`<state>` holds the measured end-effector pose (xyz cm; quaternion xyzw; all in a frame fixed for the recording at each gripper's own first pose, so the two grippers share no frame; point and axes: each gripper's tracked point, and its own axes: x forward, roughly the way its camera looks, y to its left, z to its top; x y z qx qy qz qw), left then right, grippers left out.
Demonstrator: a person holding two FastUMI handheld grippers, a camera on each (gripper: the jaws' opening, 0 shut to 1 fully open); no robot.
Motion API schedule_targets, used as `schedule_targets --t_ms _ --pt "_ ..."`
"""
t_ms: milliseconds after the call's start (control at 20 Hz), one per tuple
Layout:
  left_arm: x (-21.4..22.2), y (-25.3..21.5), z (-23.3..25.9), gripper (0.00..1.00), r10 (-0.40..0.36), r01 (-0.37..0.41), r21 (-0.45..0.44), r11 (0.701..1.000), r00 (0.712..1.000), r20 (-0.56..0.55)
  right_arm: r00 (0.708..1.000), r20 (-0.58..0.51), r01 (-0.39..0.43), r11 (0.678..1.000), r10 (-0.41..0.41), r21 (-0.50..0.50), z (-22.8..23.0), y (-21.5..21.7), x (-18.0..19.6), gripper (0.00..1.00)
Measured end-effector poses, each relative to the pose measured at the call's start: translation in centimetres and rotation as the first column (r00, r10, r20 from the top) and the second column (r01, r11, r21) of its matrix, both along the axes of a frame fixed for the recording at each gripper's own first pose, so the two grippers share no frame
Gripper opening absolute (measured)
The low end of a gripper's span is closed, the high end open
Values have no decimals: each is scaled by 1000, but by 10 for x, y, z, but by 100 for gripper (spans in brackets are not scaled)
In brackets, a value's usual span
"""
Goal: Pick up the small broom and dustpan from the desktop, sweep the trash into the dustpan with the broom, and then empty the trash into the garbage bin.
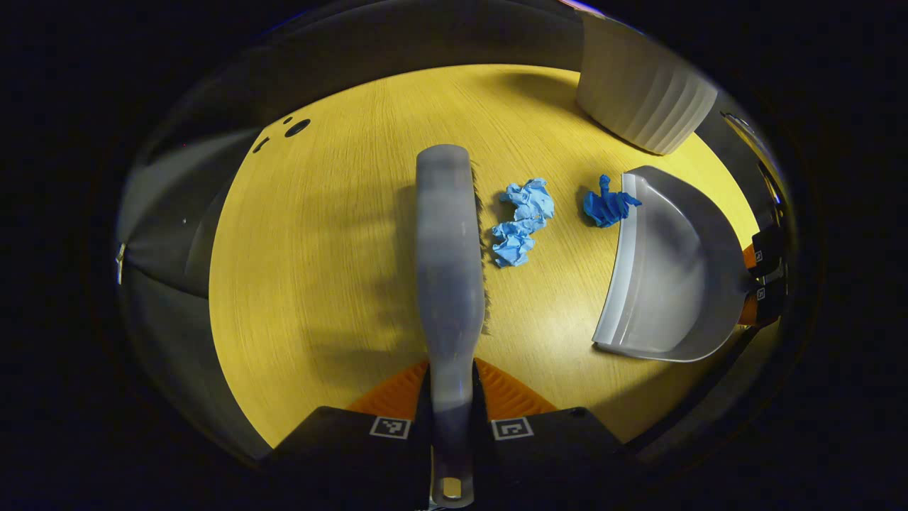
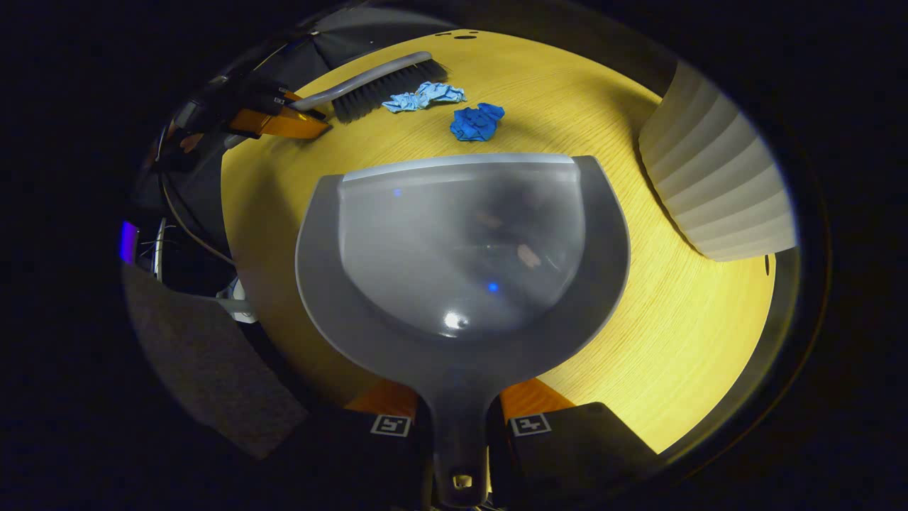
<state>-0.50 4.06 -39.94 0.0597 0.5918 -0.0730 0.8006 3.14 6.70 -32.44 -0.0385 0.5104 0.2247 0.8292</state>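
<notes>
**Broom and dustpan held, sweeping not yet done**

Left gripper view: the left gripper (image 1: 451, 419) is closed on the handle of the broom (image 1: 448, 241), both fingers pressed to it. The pale blue trash (image 1: 521, 221) lies just beside the bristles, between broom and dustpan (image 1: 674, 277); the dark blue trash (image 1: 606, 206) touches the dustpan's lip. The garbage bin (image 1: 642, 89) stands beyond the dustpan.

Right gripper view: the right gripper (image 2: 460, 424) is clamped on the dustpan (image 2: 461, 255) handle. The pan is seen empty, both scraps (image 2: 424, 96) (image 2: 477, 121) lying beyond its lip. Pickup is judged complete; sweeping and emptying remain.
</notes>
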Motion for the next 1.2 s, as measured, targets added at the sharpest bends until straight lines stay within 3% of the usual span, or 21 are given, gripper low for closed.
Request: schedule_targets --t_ms 300,400,500,750,950,1000,1200 --pt "12 -22 3 27 -162 162 -4 987 987 18 1000 -8 -8 1000 8 -3 7 3 -2 36" --pt "14 -37 5 30 -238 239 -21 971 971 33 1000 -6 -9 1000 9 -8 11 5 0 36" --pt "16 -49 10 27 -310 312 -43 949 949 51 1000 -2 -11 1000 11 -8 19 3 -1 36" --pt "11 -86 18 27 -419 427 -120 896 904 90 1000 1 -18 1000 18 -3 25 1 0 36" --pt "1 -106 25 27 -439 450 -209 868 893 100 1000 5 -19 1000 19 0 25 1 0 36" --pt "4 -104 25 24 -425 437 -195 878 899 101 1000 12 -17 1000 17 -2 26 0 1 36" --pt "16 -82 30 27 -326 344 -154 926 936 130 998 55 26 1000 -27 15 32 -1 2 36"
